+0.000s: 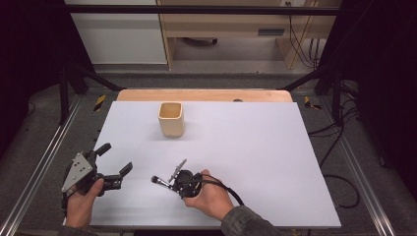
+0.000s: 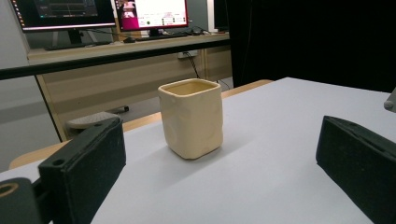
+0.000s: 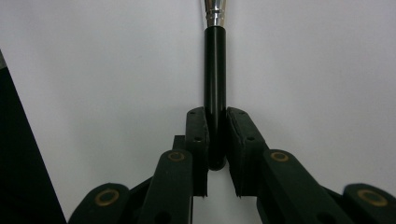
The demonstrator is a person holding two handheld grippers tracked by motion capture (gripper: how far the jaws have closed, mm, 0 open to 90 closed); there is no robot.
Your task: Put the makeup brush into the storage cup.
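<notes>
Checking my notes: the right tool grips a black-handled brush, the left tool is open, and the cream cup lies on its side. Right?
Not quite: the cup stands upright, as the left gripper view shows. The right tool does grip the brush, and the left tool is open.

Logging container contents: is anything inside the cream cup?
The cream cup stands upright and open. The high view shows bare inner wall near its rim, nothing sticking out. Its bottom is hidden by the front wall in the left gripper view, so I cannot confirm it is empty.

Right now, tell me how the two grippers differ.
The left gripper stands wide open and holds nothing; the right gripper is shut on a black brush handle. The left gripper faces the cream cup; the right gripper points across the white table. Both have black jaws.
</notes>
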